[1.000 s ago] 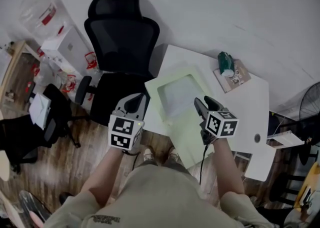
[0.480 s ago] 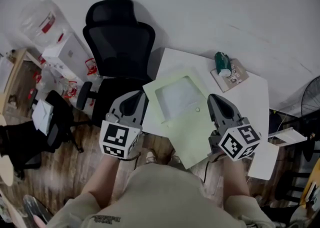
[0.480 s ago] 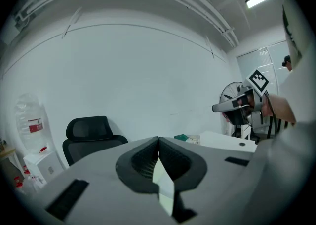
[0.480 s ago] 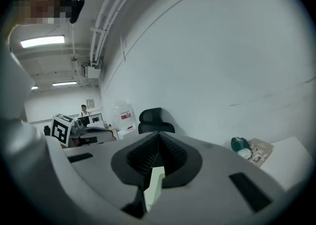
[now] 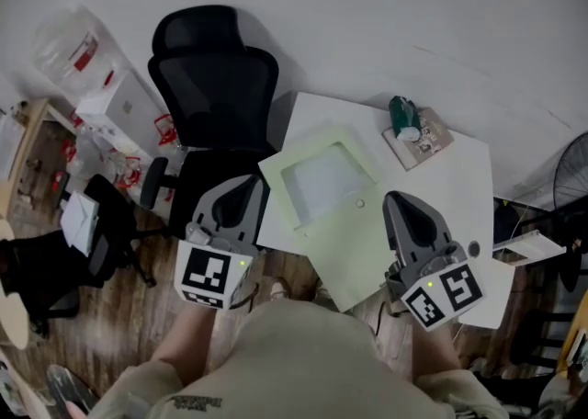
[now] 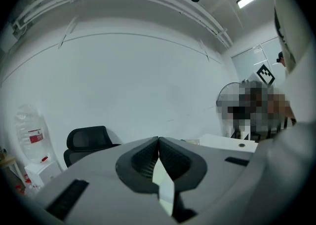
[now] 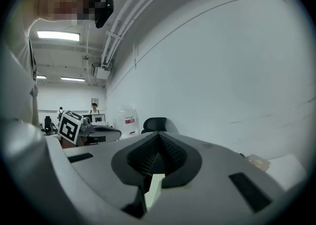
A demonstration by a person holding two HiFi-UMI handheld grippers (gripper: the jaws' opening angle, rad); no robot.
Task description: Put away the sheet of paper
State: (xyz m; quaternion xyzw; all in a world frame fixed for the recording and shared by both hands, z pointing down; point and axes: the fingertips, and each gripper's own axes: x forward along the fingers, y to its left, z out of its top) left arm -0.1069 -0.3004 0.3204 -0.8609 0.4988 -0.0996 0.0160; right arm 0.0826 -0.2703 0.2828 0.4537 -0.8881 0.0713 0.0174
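Note:
A pale green folder point(image 5: 354, 243) lies open on the white table point(image 5: 459, 197). A whitish sheet of paper point(image 5: 322, 178) shows in the folder's far half. My left gripper point(image 5: 246, 189) hovers just off the table's left edge, beside the folder's near-left corner, jaws shut with nothing clearly between them. In the left gripper view the left gripper point(image 6: 158, 139) has its pads meeting at the tip. My right gripper point(image 5: 397, 201) sits above the folder's right edge, shut and empty. The right gripper point(image 7: 158, 133) also shows closed pads in its own view.
A black office chair point(image 5: 216, 77) stands left of the table. At the table's far side a green object point(image 5: 402, 118) rests on a small notebook point(image 5: 427, 140). White boxes point(image 5: 124, 96) and bags crowd the floor at left. A fan point(image 5: 574, 174) stands at right.
The right gripper's jaws have closed, and it has drawn back toward me and to the right off the folder. The left gripper has also pulled back a little.

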